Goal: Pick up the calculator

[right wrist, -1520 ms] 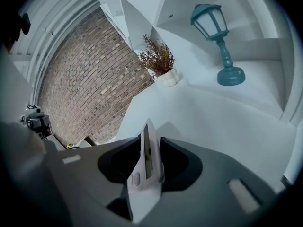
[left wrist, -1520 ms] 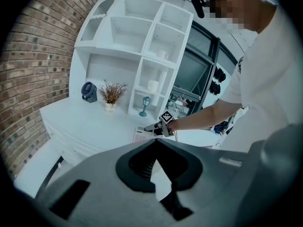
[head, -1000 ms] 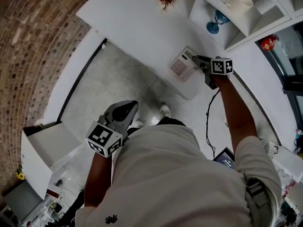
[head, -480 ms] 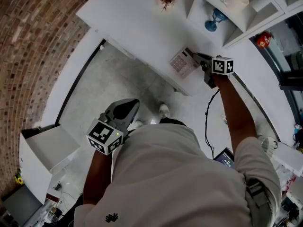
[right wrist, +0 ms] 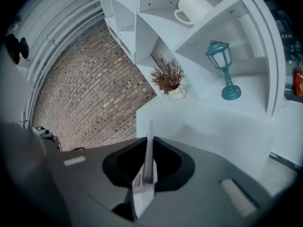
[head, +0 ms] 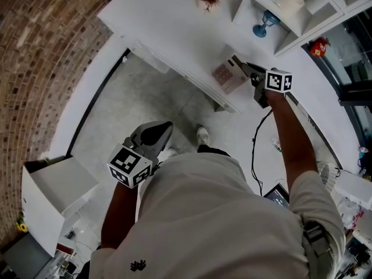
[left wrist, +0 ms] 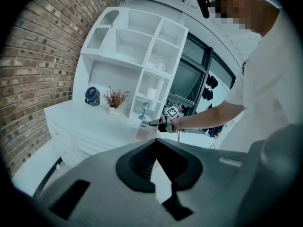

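The right gripper (head: 244, 68), whose jaws have just been closing, pinches the calculator (head: 224, 75) by one edge, tilted above the white worktop (head: 168, 28) near its front edge, while the left gripper (head: 163, 129), pressed together, hangs over open floor (head: 145, 92).

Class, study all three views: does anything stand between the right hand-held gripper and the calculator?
Nothing visible does. The right hand-held gripper has just been closing its jaws, and they now clamp the calculator by its edge, holding it tilted above the white counter.
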The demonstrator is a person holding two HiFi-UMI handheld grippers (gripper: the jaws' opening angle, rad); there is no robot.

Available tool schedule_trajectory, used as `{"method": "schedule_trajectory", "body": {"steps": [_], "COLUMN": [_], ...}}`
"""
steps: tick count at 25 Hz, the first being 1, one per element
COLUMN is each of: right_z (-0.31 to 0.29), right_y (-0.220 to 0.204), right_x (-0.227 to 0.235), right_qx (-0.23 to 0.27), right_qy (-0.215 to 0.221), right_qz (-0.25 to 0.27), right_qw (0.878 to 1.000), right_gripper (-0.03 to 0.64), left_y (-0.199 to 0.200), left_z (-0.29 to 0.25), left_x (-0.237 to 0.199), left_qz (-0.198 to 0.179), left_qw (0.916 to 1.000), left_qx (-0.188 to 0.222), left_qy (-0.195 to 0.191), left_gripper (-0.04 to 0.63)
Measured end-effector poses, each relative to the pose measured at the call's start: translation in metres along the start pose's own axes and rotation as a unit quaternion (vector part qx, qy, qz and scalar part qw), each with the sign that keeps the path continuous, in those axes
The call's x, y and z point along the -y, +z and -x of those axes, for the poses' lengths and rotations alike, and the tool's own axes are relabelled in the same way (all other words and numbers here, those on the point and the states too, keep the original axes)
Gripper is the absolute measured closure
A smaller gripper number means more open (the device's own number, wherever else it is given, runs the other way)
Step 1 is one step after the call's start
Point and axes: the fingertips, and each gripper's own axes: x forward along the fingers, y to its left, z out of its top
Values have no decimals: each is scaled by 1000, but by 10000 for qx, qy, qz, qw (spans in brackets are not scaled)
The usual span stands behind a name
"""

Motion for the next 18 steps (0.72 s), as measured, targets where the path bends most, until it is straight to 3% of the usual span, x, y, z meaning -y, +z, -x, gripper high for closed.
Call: {"method": "schedule_trajectory", "body": {"steps": [18], "right_z": [7], "right_y": [-16], "right_x": [-144], "right_qx": [260], "right_qy": [323], "right_qz": [356], "right_qw": [9985], "right_gripper": [559], "left_y": [-54], "left_z": [91], "left_x": [-5], "left_qz": [-78], "left_qw": [9997], "left_qx": [-55], "left_qy": [-219], "left_gripper": [589]}}
